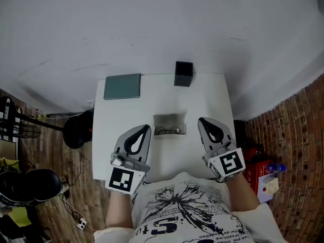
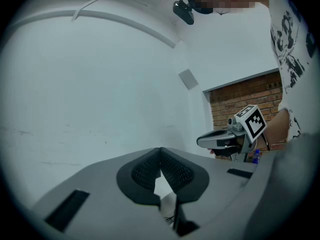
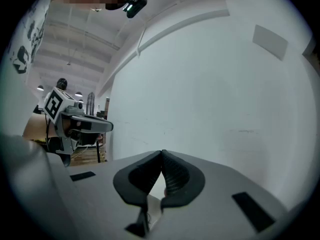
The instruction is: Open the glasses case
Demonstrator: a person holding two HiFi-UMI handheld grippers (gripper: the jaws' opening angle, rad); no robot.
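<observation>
A pale glasses case lies at the middle of the white table. It seems to stand open, with a thin-framed pair of glasses at its near side. My left gripper rests left of the case, its jaws together and empty. Right of the case, my right gripper is likewise shut on nothing. Neither touches the case. In the left gripper view the jaws meet at the tip and the right gripper shows beyond. The right gripper view shows its tips closed and the left gripper opposite.
A grey-green flat pad lies at the table's far left corner. A black box stands at the far edge. A white wall rises behind the table. A black stool is on the left, red items by the brick wall on the right.
</observation>
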